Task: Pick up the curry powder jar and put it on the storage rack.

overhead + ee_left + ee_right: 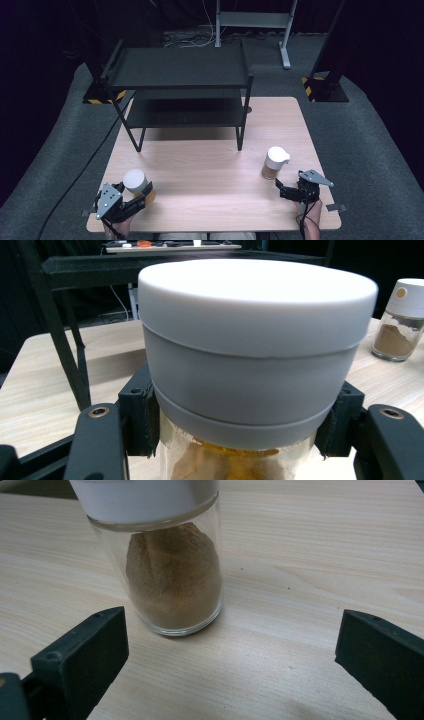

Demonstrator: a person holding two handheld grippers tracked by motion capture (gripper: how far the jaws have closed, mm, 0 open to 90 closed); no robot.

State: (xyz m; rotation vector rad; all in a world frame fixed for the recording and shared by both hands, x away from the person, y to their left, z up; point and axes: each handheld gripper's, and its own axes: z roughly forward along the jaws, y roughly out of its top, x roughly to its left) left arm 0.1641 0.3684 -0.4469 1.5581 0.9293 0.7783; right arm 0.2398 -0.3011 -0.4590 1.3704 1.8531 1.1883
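My left tongs [235, 440] grip the white-lidded jar [255, 340]; my right tongs [230, 665] stand open before the spice jar [170, 575] on the bench [210, 175], black rack [180, 70] behind.

No legible text, label, brand or number appears on either spice jar, the shelf rack or the table. The only sign-like marking is yellow-and-black hazard striping on the two dark stand bases [105, 96] on the floor beyond the table; it carries no wording.
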